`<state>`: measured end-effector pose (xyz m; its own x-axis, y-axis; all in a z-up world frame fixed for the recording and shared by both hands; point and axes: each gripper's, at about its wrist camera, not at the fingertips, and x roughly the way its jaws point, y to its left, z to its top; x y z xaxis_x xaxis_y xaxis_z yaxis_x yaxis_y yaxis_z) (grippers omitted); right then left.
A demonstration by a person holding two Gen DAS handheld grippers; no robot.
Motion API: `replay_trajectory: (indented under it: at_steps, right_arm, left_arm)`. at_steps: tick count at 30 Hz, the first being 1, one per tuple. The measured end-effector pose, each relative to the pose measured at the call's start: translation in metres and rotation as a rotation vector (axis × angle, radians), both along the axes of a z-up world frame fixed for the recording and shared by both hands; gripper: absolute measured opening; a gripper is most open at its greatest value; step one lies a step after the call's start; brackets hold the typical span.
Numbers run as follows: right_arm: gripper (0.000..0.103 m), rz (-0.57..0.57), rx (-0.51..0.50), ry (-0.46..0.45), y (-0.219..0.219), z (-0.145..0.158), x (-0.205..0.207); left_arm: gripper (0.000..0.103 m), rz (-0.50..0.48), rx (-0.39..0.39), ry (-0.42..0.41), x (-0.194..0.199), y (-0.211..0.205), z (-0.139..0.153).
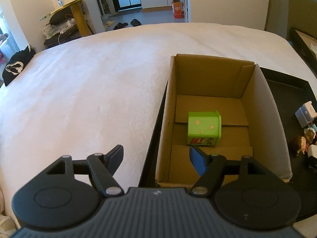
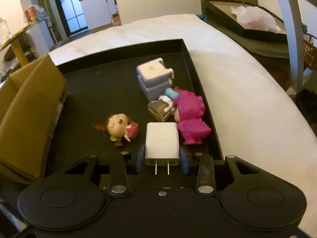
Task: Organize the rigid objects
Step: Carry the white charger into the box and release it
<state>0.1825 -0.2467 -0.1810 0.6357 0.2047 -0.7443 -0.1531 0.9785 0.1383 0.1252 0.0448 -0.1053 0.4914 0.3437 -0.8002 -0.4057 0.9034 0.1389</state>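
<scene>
- Right gripper (image 2: 162, 159): pads pressed on both sides of the white charger (image 2: 162, 141), prongs pointing back toward the camera.
- Just ahead of it on the black tray (image 2: 95, 83): pink figure (image 2: 191, 117) to the right, touching the charger; small doll (image 2: 118, 128) lying to the left.
- Left gripper (image 1: 155, 154): jaws wide, nothing between them, straddling the near left wall of the cardboard box (image 1: 263, 119).
- Green box (image 1: 204, 128) lies inside, just ahead of its right finger.
</scene>
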Motion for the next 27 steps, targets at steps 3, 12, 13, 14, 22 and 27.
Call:
replay_trajectory:
  at_steps: [3, 12, 13, 14, 22, 27]
  right_arm:
    - [0.036, 0.022, 0.007, -0.003, 0.001, 0.006, -0.003]
    - [0.036, 0.061, -0.006, -0.040, 0.010, 0.026, -0.007]
    - [0.036, 0.067, -0.010, -0.044, 0.012, 0.028, -0.007]
    - [0.036, 0.072, -0.011, -0.046, 0.013, 0.030, -0.007]
    - [0.036, 0.125, -0.060, -0.080, 0.033, 0.050, -0.011]
    - [0.036, 0.156, -0.085, -0.098, 0.043, 0.059, -0.012]
  left_arm:
    - [0.072, 0.011, -0.011, 0.004, 0.000, 0.003, 0.000]
    - [0.072, 0.023, -0.017, -0.022, -0.005, 0.006, 0.003]
    - [0.072, 0.024, -0.017, -0.024, -0.004, 0.006, 0.003]
    - [0.072, 0.028, -0.016, -0.025, -0.004, 0.007, 0.003]
    - [0.072, 0.045, -0.021, -0.042, -0.007, 0.010, 0.005]
    - [0.072, 0.034, -0.033, -0.055, -0.010, 0.011, 0.006]
